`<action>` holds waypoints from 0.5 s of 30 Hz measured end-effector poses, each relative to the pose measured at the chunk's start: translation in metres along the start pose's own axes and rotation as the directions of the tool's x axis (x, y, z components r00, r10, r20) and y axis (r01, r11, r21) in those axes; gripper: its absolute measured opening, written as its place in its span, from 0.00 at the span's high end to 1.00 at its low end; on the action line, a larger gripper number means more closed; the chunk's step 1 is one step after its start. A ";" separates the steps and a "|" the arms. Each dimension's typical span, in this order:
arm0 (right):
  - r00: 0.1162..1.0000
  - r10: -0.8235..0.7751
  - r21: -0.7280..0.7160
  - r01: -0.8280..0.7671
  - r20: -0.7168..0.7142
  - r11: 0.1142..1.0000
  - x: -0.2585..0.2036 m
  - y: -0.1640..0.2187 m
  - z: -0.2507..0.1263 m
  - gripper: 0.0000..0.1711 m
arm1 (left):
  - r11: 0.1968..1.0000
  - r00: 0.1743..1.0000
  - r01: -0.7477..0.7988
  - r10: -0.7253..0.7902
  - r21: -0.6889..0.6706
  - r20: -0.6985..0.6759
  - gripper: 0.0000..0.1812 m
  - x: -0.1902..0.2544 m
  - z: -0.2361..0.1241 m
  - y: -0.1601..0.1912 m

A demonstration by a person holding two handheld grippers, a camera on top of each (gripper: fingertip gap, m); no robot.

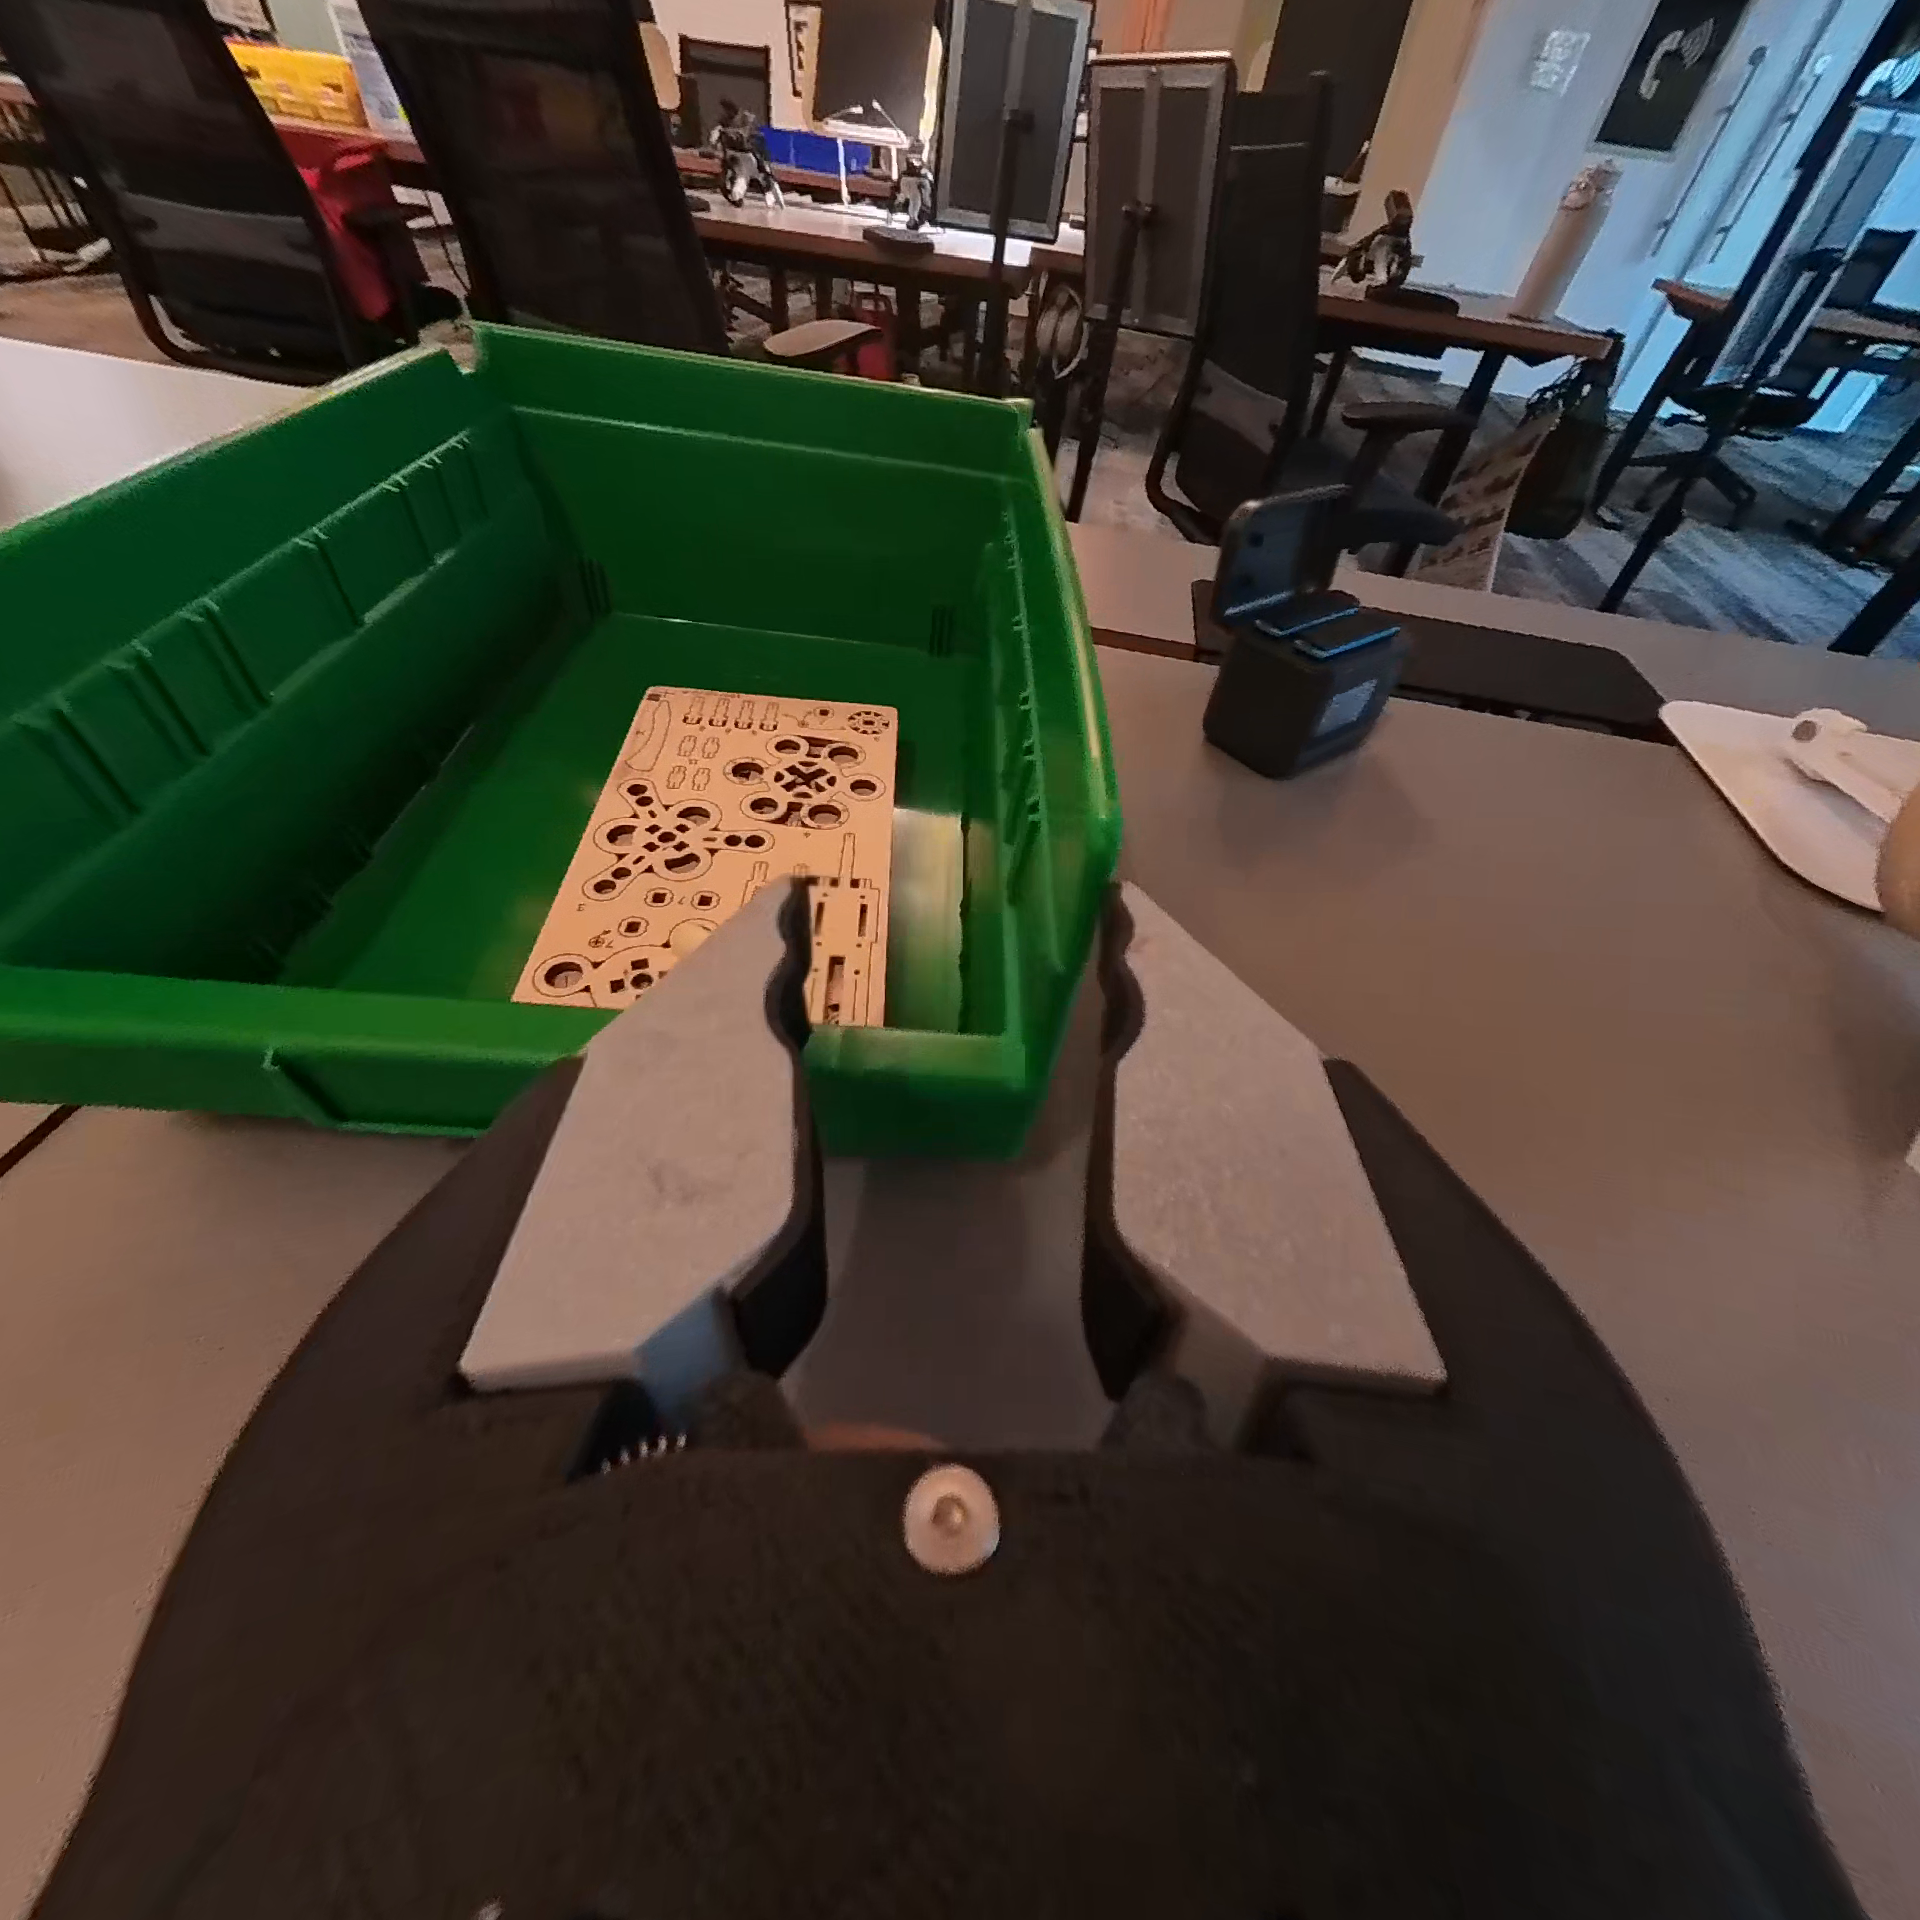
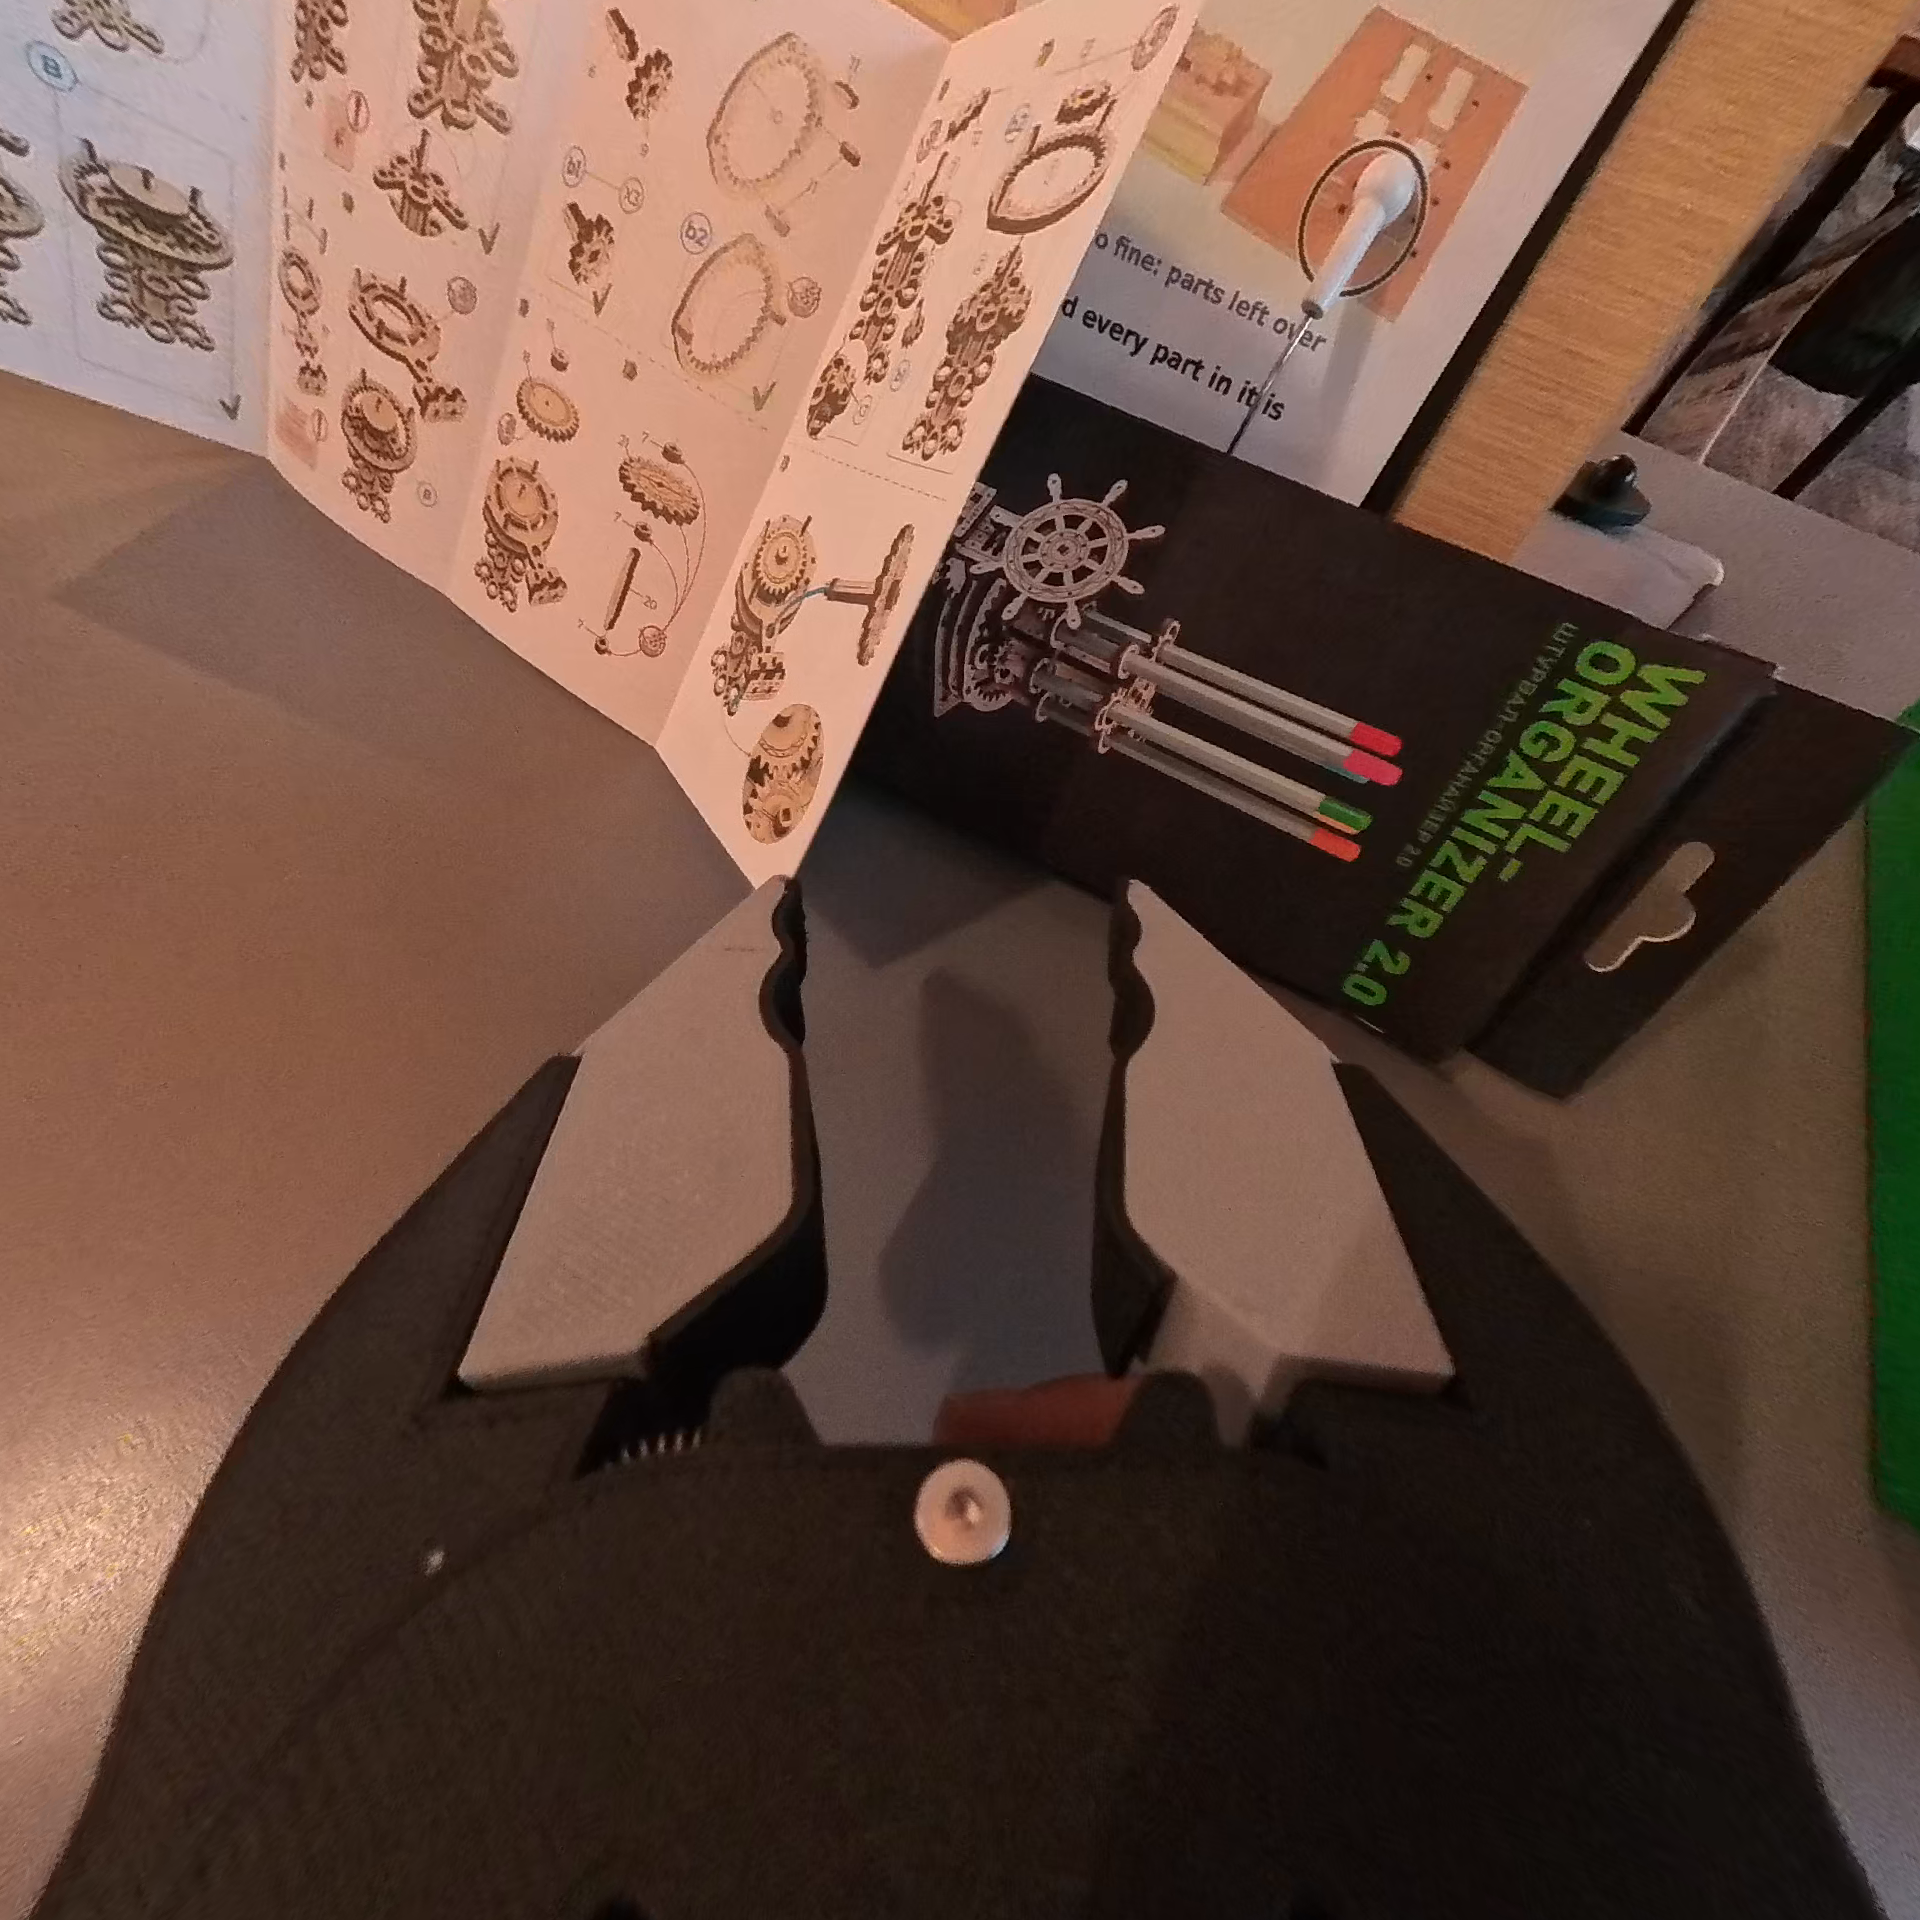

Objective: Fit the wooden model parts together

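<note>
A: Where's your wood sheet (image 1: 717,852)?
B: Flat in the green bin (image 1: 239,623), beyond your left gripper (image 1: 951,935), whose jaws gape, empty.
A: And your right gripper (image 2: 961,935)?
B: Also wide, empty, above the table (image 2: 260,883), facing the leaflet (image 2: 623,364) and black box (image 2: 1299,727).

Grey tabletop (image 1: 1455,987). Beyond it, 2 black mesh office chairs (image 1: 540,166) and long brown desks (image 1: 883,244) holding small figurines (image 1: 914,192). Patterned carpet floor (image 1: 1382,405). White wall (image 1: 1507,156) with dark poster (image 1: 1662,73). Right wrist view: woven tan panel (image 2: 1683,208). Dim, warm light.
</note>
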State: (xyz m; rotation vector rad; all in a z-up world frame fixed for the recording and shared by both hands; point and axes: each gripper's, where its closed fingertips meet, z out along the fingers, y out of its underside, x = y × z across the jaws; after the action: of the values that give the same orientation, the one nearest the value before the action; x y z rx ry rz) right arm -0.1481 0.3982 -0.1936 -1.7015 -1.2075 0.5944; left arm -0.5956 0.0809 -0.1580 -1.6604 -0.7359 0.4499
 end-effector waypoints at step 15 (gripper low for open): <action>1.000 -0.015 -0.006 0.015 -0.009 1.000 -0.001 0.000 0.001 0.68 | 0.983 0.982 -0.184 0.183 -0.002 -0.037 0.99 0.023 -0.002 0.003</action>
State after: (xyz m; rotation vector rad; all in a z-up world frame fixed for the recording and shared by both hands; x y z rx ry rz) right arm -0.1488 0.3979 -0.1944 -1.6973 -1.2155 0.5736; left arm -0.5774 0.0949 -0.1585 -1.7452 -0.5593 0.5459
